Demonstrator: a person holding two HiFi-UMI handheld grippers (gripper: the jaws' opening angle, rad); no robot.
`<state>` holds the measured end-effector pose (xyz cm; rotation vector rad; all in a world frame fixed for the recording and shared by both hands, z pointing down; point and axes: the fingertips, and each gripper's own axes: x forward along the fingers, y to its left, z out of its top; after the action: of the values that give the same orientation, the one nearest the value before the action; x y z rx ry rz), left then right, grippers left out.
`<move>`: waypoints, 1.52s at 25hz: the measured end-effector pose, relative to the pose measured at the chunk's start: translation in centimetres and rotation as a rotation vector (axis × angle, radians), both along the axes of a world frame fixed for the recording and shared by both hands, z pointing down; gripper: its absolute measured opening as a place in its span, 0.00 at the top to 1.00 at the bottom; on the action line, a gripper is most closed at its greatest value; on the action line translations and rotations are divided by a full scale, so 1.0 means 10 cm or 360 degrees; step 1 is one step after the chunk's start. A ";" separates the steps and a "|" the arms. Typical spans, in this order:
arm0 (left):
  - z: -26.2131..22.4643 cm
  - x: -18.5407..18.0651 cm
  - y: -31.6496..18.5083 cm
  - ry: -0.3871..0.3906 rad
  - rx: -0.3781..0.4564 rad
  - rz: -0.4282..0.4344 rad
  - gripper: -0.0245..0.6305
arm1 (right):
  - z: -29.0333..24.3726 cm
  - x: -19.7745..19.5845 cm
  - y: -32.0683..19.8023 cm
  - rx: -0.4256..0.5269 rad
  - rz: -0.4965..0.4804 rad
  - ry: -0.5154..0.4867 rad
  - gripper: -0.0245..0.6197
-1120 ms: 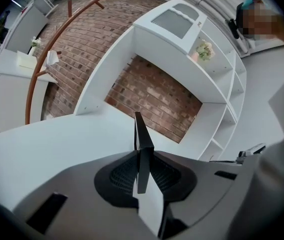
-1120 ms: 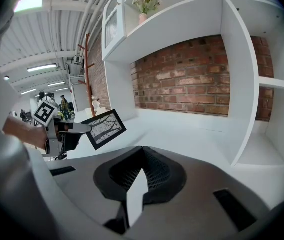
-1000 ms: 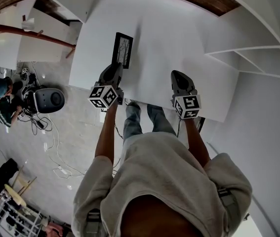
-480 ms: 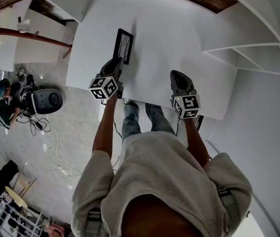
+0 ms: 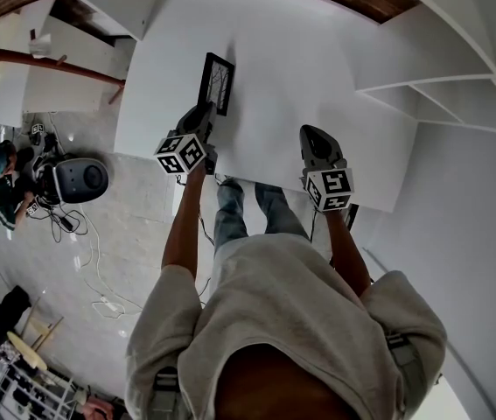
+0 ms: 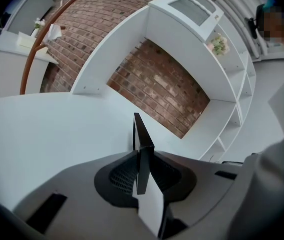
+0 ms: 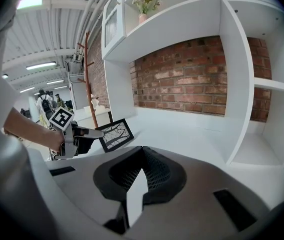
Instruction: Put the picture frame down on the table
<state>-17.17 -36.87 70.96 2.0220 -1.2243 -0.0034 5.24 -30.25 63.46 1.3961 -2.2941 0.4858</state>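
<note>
Carried slightly farther over the smooth white worktop (image 5: pixel 317 51), the thin black rectangular picture frame (image 5: pixel 217 83) with its bare-branch print stands tilted on edge. The left gripper (image 5: pixel 204 116) has its fingers clamped on the near edge. Whether its lower edge touches the worktop is unclear. A rough red brick wall (image 7: pixel 192 84) and white box shelving (image 7: pixel 232 59) rise behind. The right gripper (image 5: pixel 314 136) hovers at the worktop's near edge, fingers together on nothing.

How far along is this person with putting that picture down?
Done: the picture frame is over the white table. In hand: the left gripper jaws clamp its edge, frame tilted. Left: lay it flat and let go. The right gripper is idle.
</note>
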 end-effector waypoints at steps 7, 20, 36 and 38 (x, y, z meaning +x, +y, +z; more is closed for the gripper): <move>0.12 -0.05 0.02 0.0110 -0.0073 -0.0055 0.84 | 0.01 -0.02 0.02 -0.0001 -0.0016 0.0011 0.92; 0.29 -0.17 0.03 -0.0373 -0.0076 0.0008 0.45 | 0.01 -0.06 0.06 0.0000 -0.0026 0.0018 0.92; 0.50 -0.24 0.17 -0.1031 -0.0107 0.0358 0.42 | 0.03 -0.10 0.05 -0.0011 -0.0039 0.0013 0.92; 0.50 -0.24 0.20 -0.1038 -0.0109 0.0401 0.41 | 0.04 -0.12 0.05 -0.0013 -0.0043 0.0010 0.92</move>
<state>-19.61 -34.91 75.98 2.1739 -1.3025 0.8657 4.09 -29.79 63.90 1.3596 -2.3005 0.4813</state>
